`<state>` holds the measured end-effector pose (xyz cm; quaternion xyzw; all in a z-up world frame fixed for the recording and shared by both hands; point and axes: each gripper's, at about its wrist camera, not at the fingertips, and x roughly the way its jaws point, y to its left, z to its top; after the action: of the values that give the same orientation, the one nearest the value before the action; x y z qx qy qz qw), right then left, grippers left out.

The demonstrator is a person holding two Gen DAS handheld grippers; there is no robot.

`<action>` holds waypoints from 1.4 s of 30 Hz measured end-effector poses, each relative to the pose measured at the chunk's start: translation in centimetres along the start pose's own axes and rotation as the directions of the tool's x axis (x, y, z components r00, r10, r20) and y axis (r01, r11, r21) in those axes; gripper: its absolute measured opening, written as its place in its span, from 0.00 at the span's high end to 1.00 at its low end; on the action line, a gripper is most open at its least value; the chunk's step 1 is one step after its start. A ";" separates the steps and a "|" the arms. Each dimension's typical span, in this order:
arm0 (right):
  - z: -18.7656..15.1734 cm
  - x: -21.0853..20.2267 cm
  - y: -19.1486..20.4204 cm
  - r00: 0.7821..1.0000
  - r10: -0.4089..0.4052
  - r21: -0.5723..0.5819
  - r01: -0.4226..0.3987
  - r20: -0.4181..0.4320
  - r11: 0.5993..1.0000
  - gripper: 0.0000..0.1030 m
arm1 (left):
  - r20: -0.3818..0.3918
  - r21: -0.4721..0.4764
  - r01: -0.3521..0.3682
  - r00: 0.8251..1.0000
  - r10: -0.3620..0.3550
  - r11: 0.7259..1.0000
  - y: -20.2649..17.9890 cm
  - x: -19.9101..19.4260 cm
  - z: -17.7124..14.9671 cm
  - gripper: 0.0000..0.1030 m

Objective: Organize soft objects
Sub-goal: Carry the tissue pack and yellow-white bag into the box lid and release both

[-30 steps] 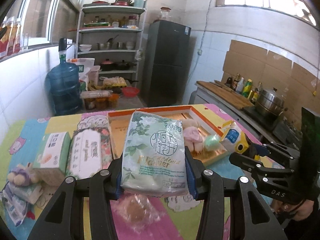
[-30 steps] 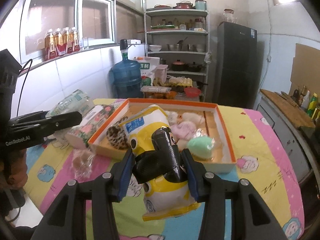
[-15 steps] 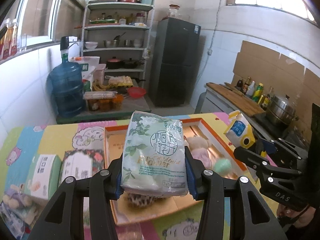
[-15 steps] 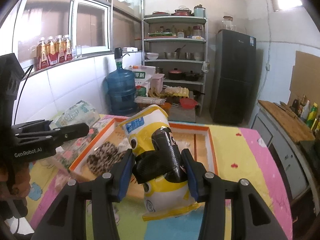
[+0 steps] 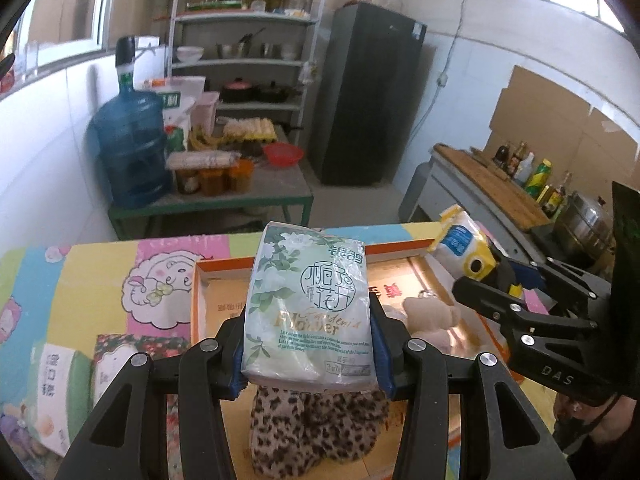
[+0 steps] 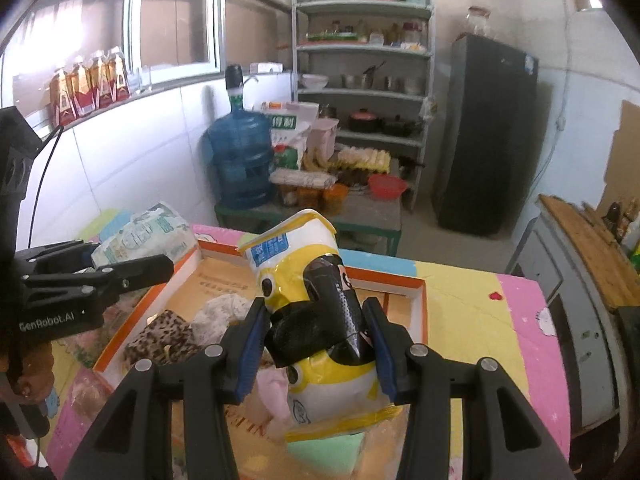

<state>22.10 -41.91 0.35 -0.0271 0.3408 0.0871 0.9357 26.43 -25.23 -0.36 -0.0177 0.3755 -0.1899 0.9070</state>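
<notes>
My left gripper (image 5: pixel 310 344) is shut on a green-and-white flower-print tissue pack (image 5: pixel 310 312), held over the orange-rimmed tray (image 5: pixel 280 261). Under it in the tray lies a leopard-print soft item (image 5: pixel 316 428), with a beige plush (image 5: pixel 430 318) to its right. My right gripper (image 6: pixel 316 344) is shut on a yellow, white and black packet (image 6: pixel 316 316) above the same tray (image 6: pixel 404 280). Below that packet lie a pink soft item (image 6: pixel 270 396) and a green one (image 6: pixel 332 450). Each view shows the other gripper from the side, the left gripper (image 6: pixel 132 270) and the right gripper (image 5: pixel 476 280), both holding their packs.
Two more tissue packs (image 5: pixel 120 364) lie on the colourful cartoon tablecloth (image 5: pixel 92 280) left of the tray. Beyond the table stand a low bench with a blue water jug (image 5: pixel 128 152), a shelf rack (image 5: pixel 244 40), a dark fridge (image 5: pixel 364 96) and a counter (image 5: pixel 492 188) at right.
Both grippers have moved forward over the tray with their packs still gripped. The tray now lies directly beneath them, and the leopard-print item shows under the left gripper.
</notes>
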 end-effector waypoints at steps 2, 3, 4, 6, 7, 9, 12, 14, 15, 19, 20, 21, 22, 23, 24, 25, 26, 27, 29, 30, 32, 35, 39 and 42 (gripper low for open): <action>0.4 1.3 -0.2 1.000 0.004 -0.007 -0.005 -0.026 1.000 0.53 | -0.020 -0.004 -0.008 1.000 0.008 1.000 0.3 1.1 0.3 0.52; 0.9 2.3 -0.2 0.999 0.010 -0.011 -0.010 -0.043 1.000 0.53 | -0.029 -0.009 -0.015 0.999 0.015 1.000 0.4 1.7 0.5 0.52; 1.2 3.0 -0.3 0.998 0.017 -0.012 -0.017 -0.056 1.000 0.53 | -0.038 -0.012 -0.020 0.999 0.019 1.000 0.5 2.2 0.7 0.52; 1.5 4.4 -0.4 0.996 0.035 -0.010 -0.036 -0.085 0.999 0.53 | -0.061 -0.030 -0.028 0.998 0.026 0.999 0.9 3.2 0.9 0.52; 1.7 5.0 -0.5 0.995 0.040 -0.007 -0.041 -0.096 0.999 0.53 | -0.077 -0.039 -0.032 0.997 0.029 0.999 1.2 3.8 0.9 0.52; 2.0 6.7 -0.4 0.991 0.047 -0.007 -0.049 -0.129 0.999 0.53 | -0.099 -0.049 -0.039 0.995 0.034 0.998 1.6 4.7 0.7 0.52; 2.2 8.3 -0.2 0.986 0.051 -0.011 -0.053 -0.162 0.999 0.53 | -0.133 -0.064 -0.052 0.990 0.043 0.997 2.1 5.9 0.3 0.52; 2.2 9.2 0.1 0.982 0.058 -0.017 -0.062 -0.182 0.998 0.53 | -0.152 -0.066 -0.064 0.987 0.053 0.996 2.3 6.6 0.0 0.52; 2.1 9.8 0.3 0.979 0.059 -0.023 -0.065 -0.197 0.998 0.53 | -0.157 -0.066 -0.070 0.986 0.059 0.995 2.4 6.8 -0.1 0.52; 2.1 11.0 0.9 0.974 0.052 -0.041 -0.063 -0.219 0.997 0.53 | -0.178 -0.073 -0.086 0.981 0.072 0.994 2.7 7.6 -0.4 0.52; 2.1 11.2 1.1 0.974 0.050 -0.047 -0.062 -0.221 0.997 0.53 | -0.182 -0.074 -0.086 0.981 0.071 0.994 2.8 7.8 -0.4 0.52; 2.1 11.3 1.2 0.974 0.049 -0.050 -0.061 -0.222 0.997 0.53 | -0.187 -0.076 -0.087 0.980 0.072 0.993 2.9 8.0 -0.5 0.52; 2.1 11.5 1.3 0.974 0.048 -0.052 -0.061 -0.223 0.997 0.53 | -0.191 -0.077 -0.089 0.979 0.073 0.993 3.0 8.2 -0.6 0.52; 2.2 11.5 1.4 0.973 0.048 -0.054 -0.062 -0.224 0.997 0.53 | -0.194 -0.079 -0.089 0.978 0.072 0.993 3.1 8.4 -0.7 0.52; 2.2 11.6 1.6 0.973 0.047 -0.059 -0.062 -0.226 0.996 0.53 | -0.195 -0.081 -0.090 0.978 0.073 0.993 3.0 8.4 -0.7 0.52; 2.3 11.7 1.7 0.973 0.045 -0.065 -0.061 -0.226 0.996 0.53 | -0.195 -0.081 -0.091 0.978 0.074 0.993 3.0 8.5 -0.7 0.52; 2.3 11.7 1.9 0.974 0.040 -0.076 -0.059 -0.224 0.995 0.53 | -0.195 -0.081 -0.089 0.978 0.072 0.993 3.0 8.5 -0.8 0.52; 2.4 11.6 2.2 0.975 0.037 -0.087 -0.057 -0.220 0.995 0.53 | -0.194 -0.081 -0.088 0.978 0.071 0.993 3.0 8.5 -0.8 0.52; 2.5 11.3 2.5 0.977 0.036 -0.106 -0.059 -0.210 0.993 0.53 | -0.189 -0.079 -0.087 0.980 0.070 0.993 3.0 8.5 -0.8 0.52; 2.6 11.1 2.7 0.978 0.041 -0.114 -0.065 -0.206 0.991 0.53 | -0.187 -0.076 -0.088 0.980 0.073 0.993 3.0 8.5 -0.8 0.52; 2.5 11.3 3.0 0.975 0.046 -0.132 -0.076 -0.219 0.988 0.54 | -0.183 -0.066 -0.090 0.980 0.076 0.994 2.9 8.5 -1.0 0.52; 2.0 12.0 2.9 0.966 0.032 -0.164 -0.077 -0.258 0.984 0.54 | -0.182 -0.045 -0.096 0.980 0.086 0.994 2.5 8.7 -1.3 0.52; 1.9 12.2 2.7 0.961 0.003 -0.180 -0.055 -0.278 0.982 0.54 | -0.197 -0.038 -0.072 0.978 0.063 0.997 1.9 9.2 -1.4 0.52; 1.7 12.7 2.9 0.956 -0.010 -0.200 -0.051 -0.293 0.979 0.54 | -0.208 -0.048 -0.059 0.977 0.047 0.997 2.0 9.4 -1.5 0.51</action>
<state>32.20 -36.99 -6.45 -0.1324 0.4647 0.1267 0.8663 32.14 -26.61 -8.08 -0.0125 0.4730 -0.1563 0.8670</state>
